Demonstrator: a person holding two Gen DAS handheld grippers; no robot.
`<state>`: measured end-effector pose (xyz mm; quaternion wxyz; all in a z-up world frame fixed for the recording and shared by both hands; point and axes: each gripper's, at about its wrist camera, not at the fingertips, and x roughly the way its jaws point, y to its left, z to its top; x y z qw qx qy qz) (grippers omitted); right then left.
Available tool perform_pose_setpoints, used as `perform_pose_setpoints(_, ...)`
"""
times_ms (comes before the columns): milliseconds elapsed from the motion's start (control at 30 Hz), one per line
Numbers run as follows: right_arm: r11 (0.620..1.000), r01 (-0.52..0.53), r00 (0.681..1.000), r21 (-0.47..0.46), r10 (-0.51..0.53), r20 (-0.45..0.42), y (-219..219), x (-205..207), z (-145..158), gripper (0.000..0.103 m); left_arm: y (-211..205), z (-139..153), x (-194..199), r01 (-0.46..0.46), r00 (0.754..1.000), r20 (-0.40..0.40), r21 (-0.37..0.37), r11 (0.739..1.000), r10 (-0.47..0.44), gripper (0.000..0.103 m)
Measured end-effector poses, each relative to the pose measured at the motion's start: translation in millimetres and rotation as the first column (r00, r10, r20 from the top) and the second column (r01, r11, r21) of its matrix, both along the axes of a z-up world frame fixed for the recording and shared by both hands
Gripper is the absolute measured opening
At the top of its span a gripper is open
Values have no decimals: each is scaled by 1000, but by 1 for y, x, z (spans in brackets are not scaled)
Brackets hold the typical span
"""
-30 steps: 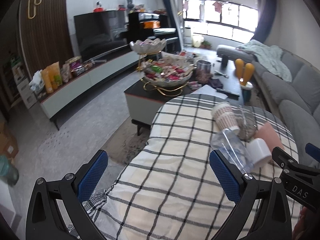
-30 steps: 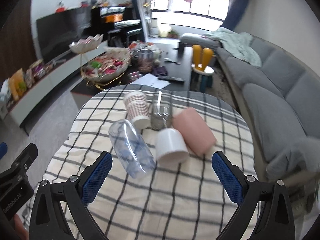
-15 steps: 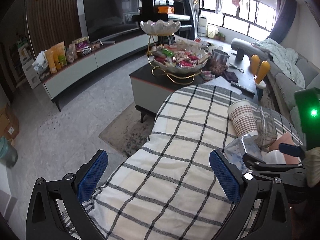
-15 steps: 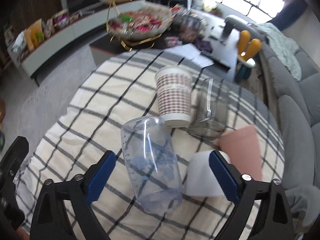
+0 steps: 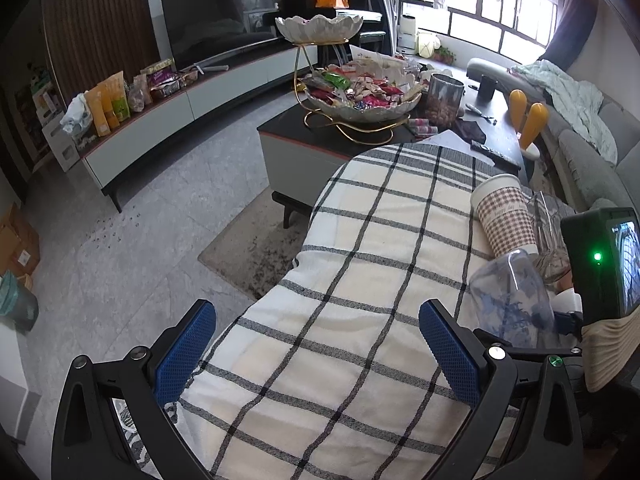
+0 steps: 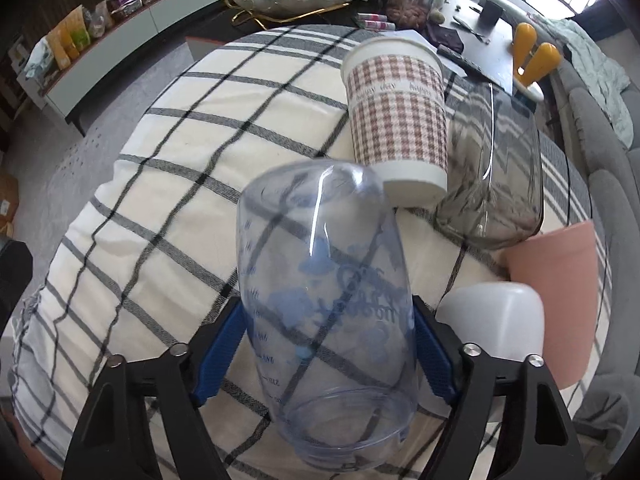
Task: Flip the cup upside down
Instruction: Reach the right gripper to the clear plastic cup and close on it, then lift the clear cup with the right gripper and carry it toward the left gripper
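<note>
A clear plastic measuring cup [image 6: 326, 304] with blue print lies on its side on the checked cloth [image 6: 200, 160], its open mouth toward the camera. My right gripper [image 6: 326, 354] is shut on it, a blue pad on each side of its body. The cup also shows in the left wrist view [image 5: 510, 300], at the right beside the right gripper's body. My left gripper [image 5: 316, 354] is open and empty above the cloth's near part.
A houndstooth paper cup [image 6: 400, 116], a smoky glass [image 6: 496, 176], a pink cup [image 6: 560, 292] and a white cup [image 6: 496, 320] lie on their sides close around the clear cup. A coffee table [image 5: 304, 140] with a snack bowl stands beyond; a grey sofa [image 5: 592, 160] is right.
My right gripper moved forward and down over the clear cup and closed on it. The left gripper stayed open and shifted little.
</note>
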<state>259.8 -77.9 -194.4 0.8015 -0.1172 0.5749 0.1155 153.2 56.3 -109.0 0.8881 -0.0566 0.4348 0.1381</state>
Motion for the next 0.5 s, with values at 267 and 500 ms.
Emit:
perform_pose_setpoints(267, 998, 27, 999, 49, -29, 33, 1, -15, 11, 71, 6, 8, -8, -1, 1000, 23, 0, 1000, 1, 103)
perform_pose_setpoints(500, 978, 153, 985, 144, -163, 62, -9, -53, 35, 71, 24, 21, -30, -1, 999, 46, 7, 1000, 0, 103)
